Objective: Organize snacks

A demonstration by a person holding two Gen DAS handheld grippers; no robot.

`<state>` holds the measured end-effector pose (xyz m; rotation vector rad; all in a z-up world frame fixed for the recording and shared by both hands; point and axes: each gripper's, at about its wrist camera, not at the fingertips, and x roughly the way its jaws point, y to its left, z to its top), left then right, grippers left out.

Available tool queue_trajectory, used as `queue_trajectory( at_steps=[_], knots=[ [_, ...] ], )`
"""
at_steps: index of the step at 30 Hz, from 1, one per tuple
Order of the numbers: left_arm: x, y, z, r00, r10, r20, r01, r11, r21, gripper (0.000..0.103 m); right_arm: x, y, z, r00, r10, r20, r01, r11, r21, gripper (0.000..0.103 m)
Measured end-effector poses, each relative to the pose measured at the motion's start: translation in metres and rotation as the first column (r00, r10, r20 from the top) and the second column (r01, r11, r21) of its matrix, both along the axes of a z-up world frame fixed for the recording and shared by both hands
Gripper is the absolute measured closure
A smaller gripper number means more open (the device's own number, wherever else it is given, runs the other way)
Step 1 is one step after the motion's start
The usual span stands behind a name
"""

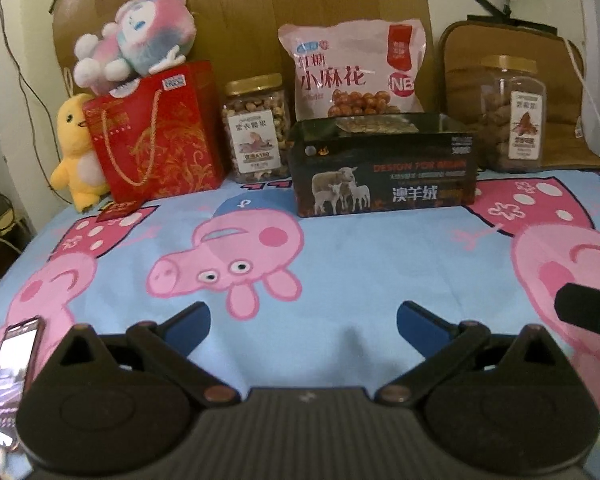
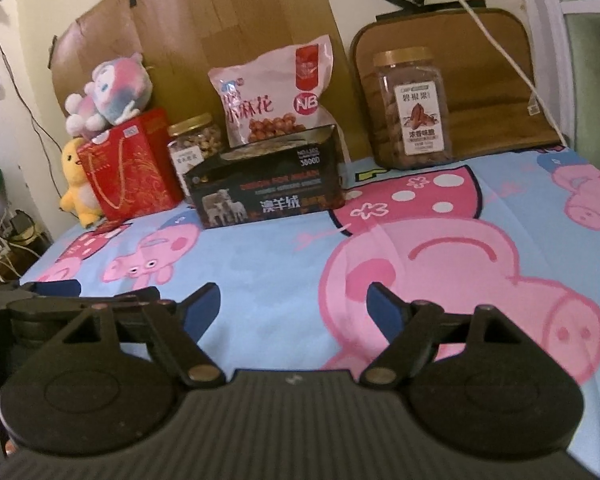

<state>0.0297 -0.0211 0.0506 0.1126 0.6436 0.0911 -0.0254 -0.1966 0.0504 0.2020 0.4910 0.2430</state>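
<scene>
Snacks stand along the bed's far edge: your pink snack bag (image 1: 356, 68) and two gold-lidded clear jars (image 1: 256, 128) remain outside the dark sheep-printed box (image 1: 384, 172), which already holds something. Your left claw (image 1: 303, 318) and right claw (image 2: 294, 304) are spread wide, empty.

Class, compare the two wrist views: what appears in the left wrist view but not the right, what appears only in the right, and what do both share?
Only the left wrist view shows the phone lying on the sheet. Only the right wrist view shows the green surface at its right edge. Both show the dark box, pink snack bag, two nut jars, red gift bag and plush toys.
</scene>
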Motion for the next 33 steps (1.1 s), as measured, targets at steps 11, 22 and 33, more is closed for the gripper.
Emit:
queue_trajectory(
  at_steps=[11,22,33],
  knots=[
    [0.054,-0.001,-0.017,0.998,0.022,0.057,-0.024,0.999,0.041,0.0,0.055,0.006,-0.016,0.999,0.034,0.038,-0.031,0.997,-0.067,0.021],
    [0.079,-0.008,-0.03,1.0,-0.011,0.022,0.011,0.999,0.03,0.0,0.063,-0.01,-0.021,0.996,-0.046,0.075,0.045,0.999,0.023,0.021],
    [0.075,-0.009,-0.03,0.999,-0.034,0.032,0.033,0.999,0.019,0.0,0.062,0.003,-0.021,0.994,0.01,0.107,-0.004,0.999,-0.051,0.019]
  ],
)
